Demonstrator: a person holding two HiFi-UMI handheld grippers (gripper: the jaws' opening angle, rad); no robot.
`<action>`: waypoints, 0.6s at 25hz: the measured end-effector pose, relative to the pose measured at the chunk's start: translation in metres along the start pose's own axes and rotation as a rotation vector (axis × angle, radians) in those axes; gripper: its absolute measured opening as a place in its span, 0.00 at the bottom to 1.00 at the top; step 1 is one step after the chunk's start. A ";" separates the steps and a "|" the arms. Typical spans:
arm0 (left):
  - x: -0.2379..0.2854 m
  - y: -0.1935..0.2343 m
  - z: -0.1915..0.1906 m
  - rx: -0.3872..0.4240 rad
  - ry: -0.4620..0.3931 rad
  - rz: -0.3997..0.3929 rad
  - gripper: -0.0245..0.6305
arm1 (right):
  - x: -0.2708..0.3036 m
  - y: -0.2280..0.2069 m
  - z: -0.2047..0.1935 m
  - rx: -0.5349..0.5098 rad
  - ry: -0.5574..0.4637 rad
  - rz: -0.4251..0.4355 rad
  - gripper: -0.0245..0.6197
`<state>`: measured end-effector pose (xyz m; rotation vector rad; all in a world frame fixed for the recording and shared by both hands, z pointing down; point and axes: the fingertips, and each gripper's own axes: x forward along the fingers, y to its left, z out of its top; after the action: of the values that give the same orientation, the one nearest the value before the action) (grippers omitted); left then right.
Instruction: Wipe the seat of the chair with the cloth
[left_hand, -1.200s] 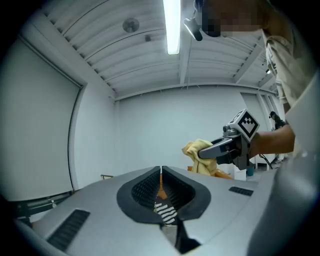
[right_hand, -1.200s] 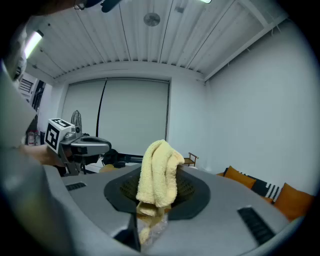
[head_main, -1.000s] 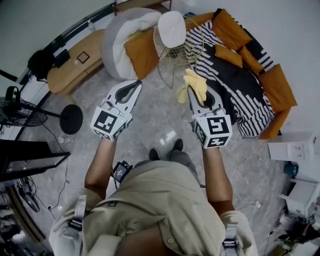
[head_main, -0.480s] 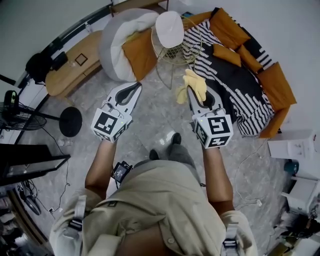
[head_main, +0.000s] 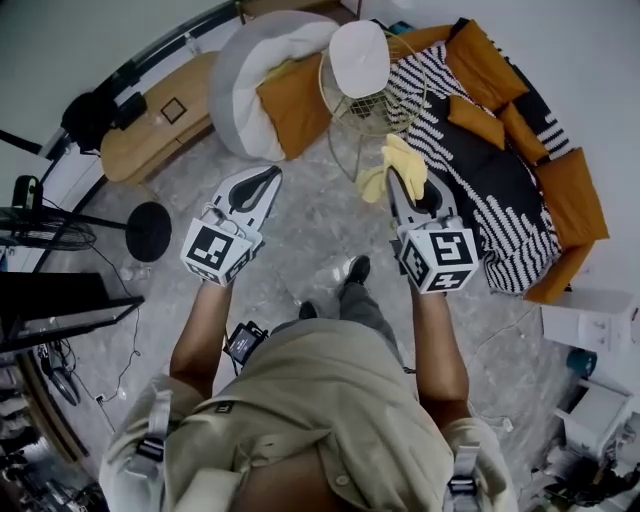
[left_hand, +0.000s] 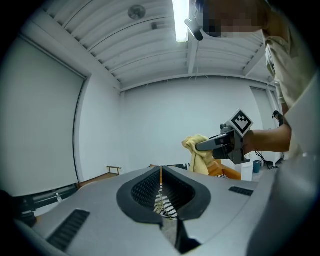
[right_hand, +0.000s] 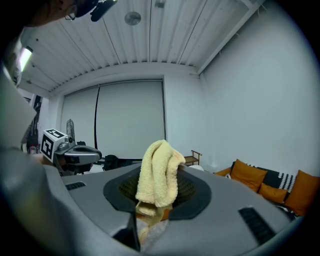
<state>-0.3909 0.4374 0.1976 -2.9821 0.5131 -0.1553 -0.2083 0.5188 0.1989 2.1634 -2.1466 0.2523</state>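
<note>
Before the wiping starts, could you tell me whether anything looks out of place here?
Nothing stands out: the chair stands upright, and the yellow cloth hangs clamped in the right gripper.

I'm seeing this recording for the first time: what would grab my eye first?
The yellow cloth pinched in the right gripper, held in the air in front of the person. Just beyond it stands the wire chair with a white seat, and to its right a sofa with orange cushions and a black-and-white striped throw. The left gripper is shut and empty.
</note>
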 end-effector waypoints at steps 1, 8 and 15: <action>0.012 0.003 -0.001 -0.002 0.007 0.005 0.08 | 0.008 -0.010 0.001 0.002 0.001 0.007 0.23; 0.098 0.020 0.004 -0.019 0.035 0.055 0.08 | 0.067 -0.086 0.006 0.011 0.023 0.071 0.23; 0.164 0.031 0.007 -0.011 0.073 0.109 0.08 | 0.112 -0.149 0.015 0.018 0.022 0.132 0.23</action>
<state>-0.2464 0.3533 0.1998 -2.9586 0.6855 -0.2530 -0.0587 0.4081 0.2121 2.0203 -2.2874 0.3042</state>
